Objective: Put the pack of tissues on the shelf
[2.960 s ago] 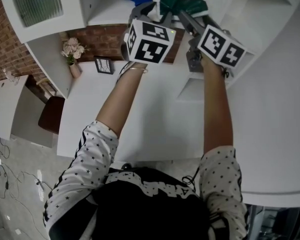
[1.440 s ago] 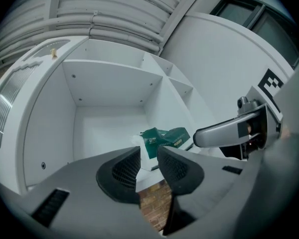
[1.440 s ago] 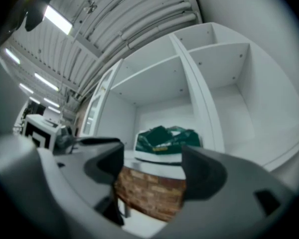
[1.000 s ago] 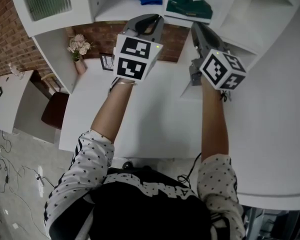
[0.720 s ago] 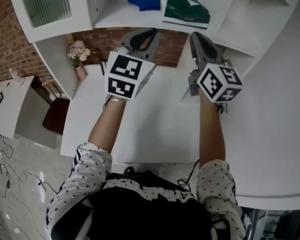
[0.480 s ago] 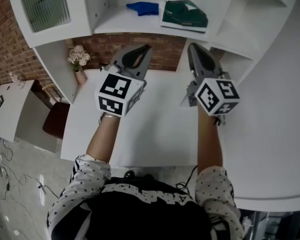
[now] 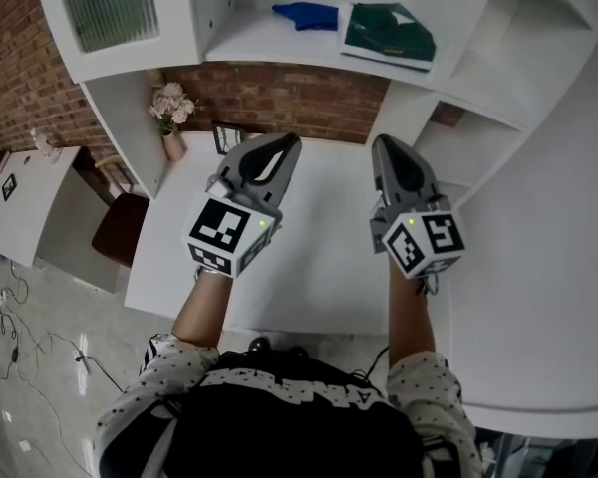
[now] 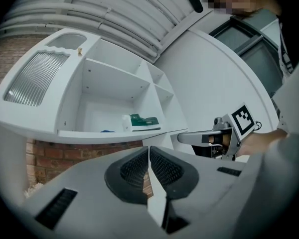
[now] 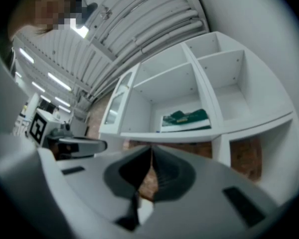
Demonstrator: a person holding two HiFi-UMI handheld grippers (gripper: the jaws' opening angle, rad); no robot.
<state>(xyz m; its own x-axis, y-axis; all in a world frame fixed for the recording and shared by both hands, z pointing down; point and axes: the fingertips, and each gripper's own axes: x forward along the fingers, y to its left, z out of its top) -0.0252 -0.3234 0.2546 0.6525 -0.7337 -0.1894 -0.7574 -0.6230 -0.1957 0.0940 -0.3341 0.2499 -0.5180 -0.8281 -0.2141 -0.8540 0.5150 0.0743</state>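
The green and white pack of tissues [image 7: 389,33] lies flat on the white shelf [image 7: 279,43], right of a blue cloth [image 7: 307,15]. Nothing touches it. My left gripper [image 7: 284,145] hangs over the white desk [image 7: 319,267], well below and in front of the shelf, its jaws shut and empty. My right gripper [image 7: 384,147] hovers beside it at the same height, also shut on nothing. In the left gripper view the pack [image 8: 142,122] sits far off above the closed jaw tips [image 8: 149,151]. The right gripper view shows the pack [image 9: 185,119] in the shelf bay above its closed tips [image 9: 151,151].
A vase of pale flowers [image 7: 171,108] and a small picture frame [image 7: 227,135] stand at the desk's back left against the brick wall. A ribbed glass cabinet door [image 7: 110,3] is left of the shelf bay. Open white compartments [image 7: 498,38] rise at the right. A brown chair [image 7: 115,229] stands left of the desk.
Three seconds ago both grippers were up at the pack on the shelf. They have let it go and drawn back and down over the desk; the pack stays on the shelf.
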